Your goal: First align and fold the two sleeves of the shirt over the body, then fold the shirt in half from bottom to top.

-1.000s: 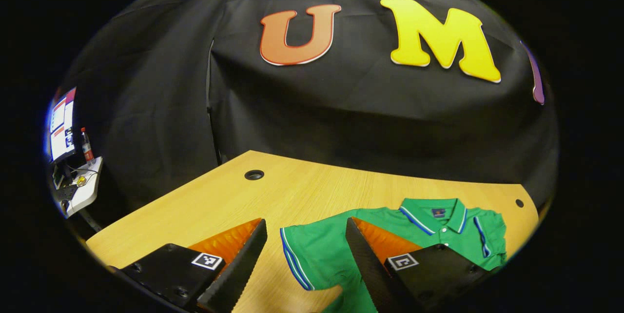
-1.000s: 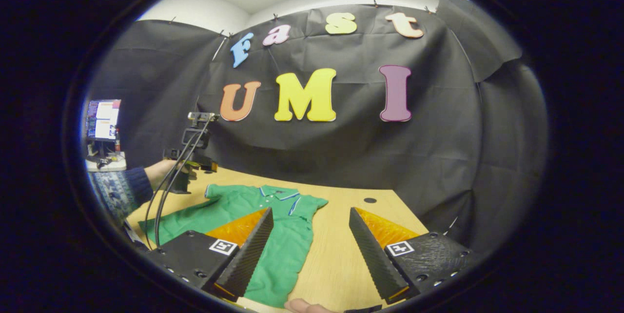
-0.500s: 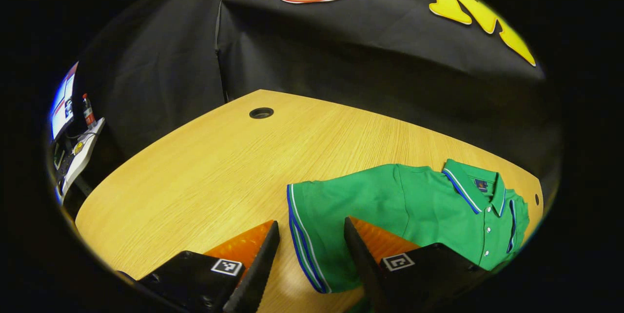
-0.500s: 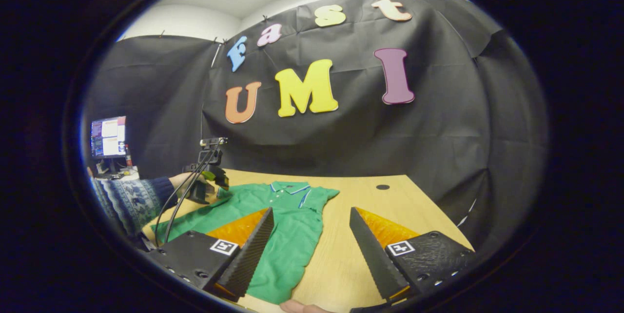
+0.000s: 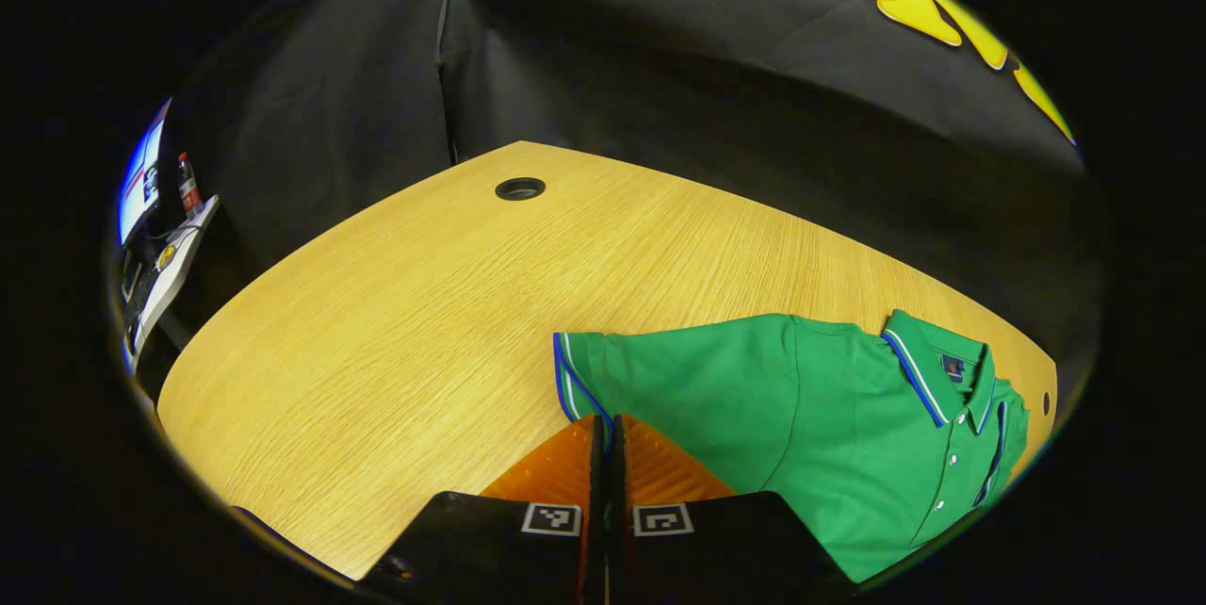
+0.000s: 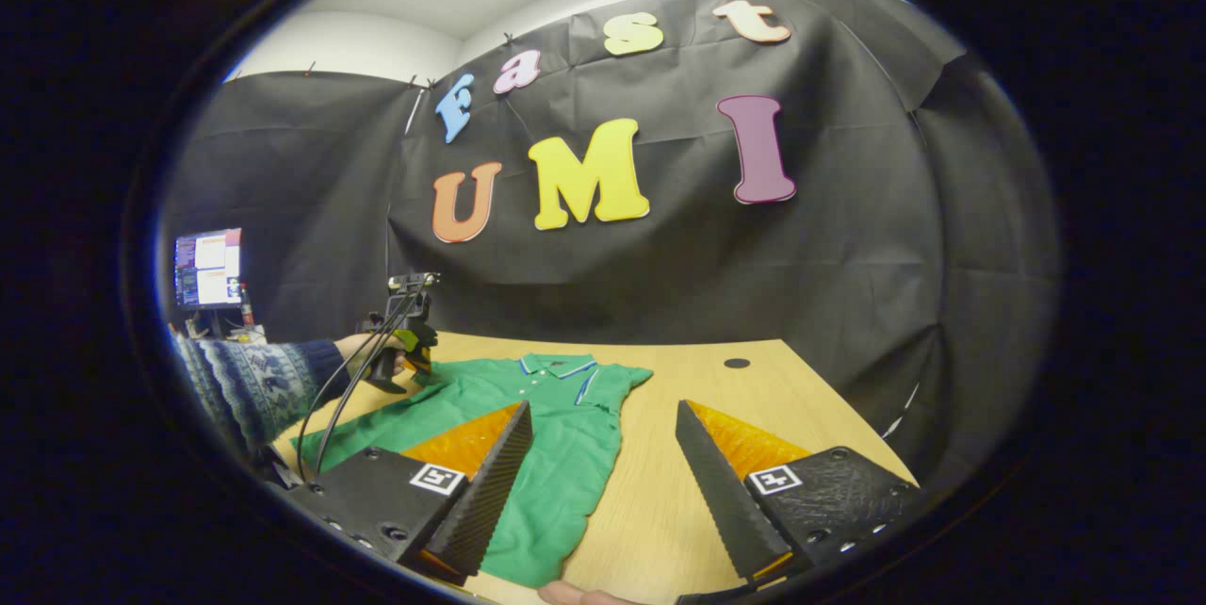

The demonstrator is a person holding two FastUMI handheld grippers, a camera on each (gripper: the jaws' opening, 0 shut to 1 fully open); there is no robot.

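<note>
My left gripper (image 5: 603,431) has its fingers pressed together right at the striped cuff of the shirt's sleeve (image 5: 577,374), and the sleeve edge runs down between the tips, so it looks pinched there, though the fingers hide the very point of contact. The green shirt (image 5: 829,426) lies flat on the wooden table (image 5: 396,322), collar (image 5: 928,365) toward the far right corner. To the left of the sleeve there is a wide stretch of bare wood all the way to the table's near-left edge, and beyond it up to the cable hole (image 5: 520,188) by the cloth wall.

My right gripper (image 6: 598,482) stands wide open, holding nothing, hovering over the table with the shirt's lower side edge (image 6: 589,492) just beside its left finger. Bare wood runs between its fingers and on to the right edge of the table.

From the right gripper view I also catch the other gripper (image 6: 400,355) farther off, down at the sleeve, with a hand (image 6: 358,351) and patterned knit sleeve (image 6: 254,384) behind it, and a monitor (image 6: 207,268) at the far left. The left gripper view gives me the collar's buttons (image 5: 953,459) close up.
</note>
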